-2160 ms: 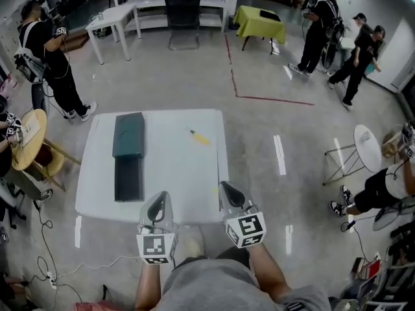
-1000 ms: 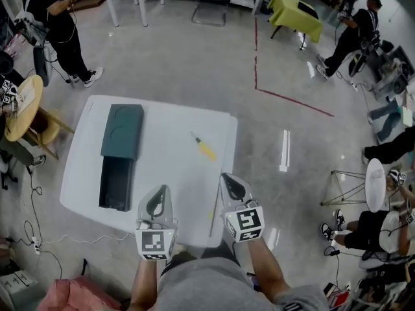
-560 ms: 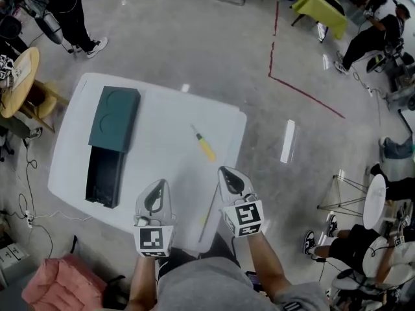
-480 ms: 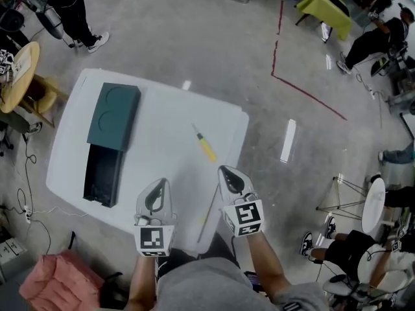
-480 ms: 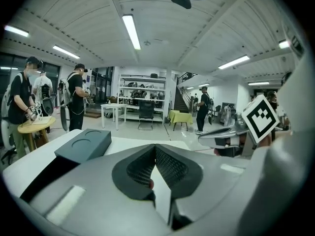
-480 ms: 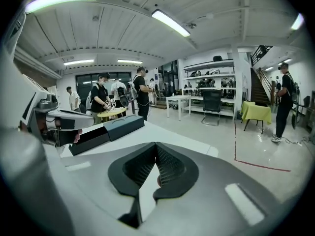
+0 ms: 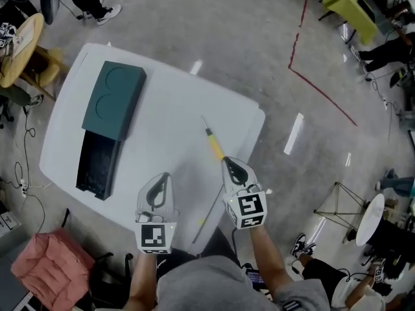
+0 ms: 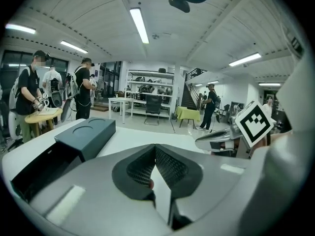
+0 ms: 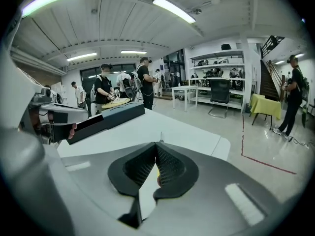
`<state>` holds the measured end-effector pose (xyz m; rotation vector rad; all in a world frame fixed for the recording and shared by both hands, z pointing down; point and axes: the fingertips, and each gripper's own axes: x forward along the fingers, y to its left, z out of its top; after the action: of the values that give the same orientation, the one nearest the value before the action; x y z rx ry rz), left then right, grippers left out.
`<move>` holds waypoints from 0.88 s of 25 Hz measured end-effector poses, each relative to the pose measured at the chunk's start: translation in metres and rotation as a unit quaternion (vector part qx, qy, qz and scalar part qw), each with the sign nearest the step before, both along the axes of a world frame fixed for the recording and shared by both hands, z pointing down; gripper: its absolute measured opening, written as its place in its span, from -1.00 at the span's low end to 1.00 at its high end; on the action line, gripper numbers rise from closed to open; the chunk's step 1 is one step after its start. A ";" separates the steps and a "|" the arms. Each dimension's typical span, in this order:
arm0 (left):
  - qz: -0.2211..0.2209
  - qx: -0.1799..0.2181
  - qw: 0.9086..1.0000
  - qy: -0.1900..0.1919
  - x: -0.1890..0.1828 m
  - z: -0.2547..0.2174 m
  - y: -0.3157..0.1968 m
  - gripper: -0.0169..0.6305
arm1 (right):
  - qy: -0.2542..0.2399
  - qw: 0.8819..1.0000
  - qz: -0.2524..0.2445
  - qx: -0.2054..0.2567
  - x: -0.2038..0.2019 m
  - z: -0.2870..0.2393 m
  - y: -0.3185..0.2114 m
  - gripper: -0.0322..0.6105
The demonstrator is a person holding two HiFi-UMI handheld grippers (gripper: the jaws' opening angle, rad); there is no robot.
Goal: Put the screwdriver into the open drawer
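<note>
Holding left gripper (image 7: 160,181) and right gripper (image 7: 232,168) both clenched shut, empty, over near edge of table (image 7: 175,105). Seeing screwdriver (image 7: 214,145) flat on table just past right gripper tip, at 11 o'clock of it; open drawer (image 7: 97,167) well apart at 9 o'clock, sticking out of green box (image 7: 115,100).

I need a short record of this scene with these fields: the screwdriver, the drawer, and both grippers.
Screwdriver: yellow-handled screwdriver lies on the white table, not held.
Drawer: black drawer stands open, pulled out of the dark green box.
Left gripper: shut, empty.
Right gripper: shut, empty, tip close to the screwdriver's handle.
</note>
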<state>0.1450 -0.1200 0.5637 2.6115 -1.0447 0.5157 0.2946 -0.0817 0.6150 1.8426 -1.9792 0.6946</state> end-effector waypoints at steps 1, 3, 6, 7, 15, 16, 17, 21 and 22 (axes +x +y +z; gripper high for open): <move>-0.002 0.002 1.000 -0.002 -0.001 0.002 0.000 -0.91 | -0.002 1.000 0.000 -0.006 0.002 0.004 -0.002 -0.89; -0.005 0.006 1.000 -0.005 -0.003 0.005 -0.001 -0.91 | -0.006 1.000 0.003 -0.019 0.005 0.011 -0.008 -0.89; -0.019 -0.001 1.000 -0.005 -0.007 0.006 -0.002 -0.91 | -0.018 0.999 -0.007 -0.042 0.003 0.020 -0.017 -0.59; -0.021 -0.001 1.000 -0.007 -0.009 0.006 -0.002 -0.91 | -0.023 0.998 -0.013 -0.051 0.001 0.024 -0.020 -0.49; -0.046 -0.005 0.999 -0.007 -0.017 0.006 -0.005 -0.91 | -0.019 0.993 -0.038 -0.107 0.001 0.054 -0.042 -0.22; -0.051 -0.007 0.999 -0.006 -0.018 0.006 -0.005 -0.91 | -0.019 0.992 -0.040 -0.115 0.001 0.059 -0.043 -0.18; -0.052 -0.008 0.999 -0.006 -0.019 0.007 -0.005 -0.91 | -0.018 0.991 -0.040 -0.125 0.001 0.064 -0.043 -0.16; -0.055 -0.002 0.998 -0.007 -0.025 0.009 -0.006 -0.91 | -0.017 0.987 -0.043 -0.151 -0.002 0.076 -0.042 -0.16; -0.058 -0.003 0.998 -0.005 -0.026 0.008 -0.006 -0.91 | -0.016 0.987 -0.044 -0.154 -0.003 0.078 -0.041 -0.16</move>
<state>0.1187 -0.1258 0.5722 2.5280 -1.1879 0.5053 0.2916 -0.1228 0.6934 1.5610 -1.8383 0.9494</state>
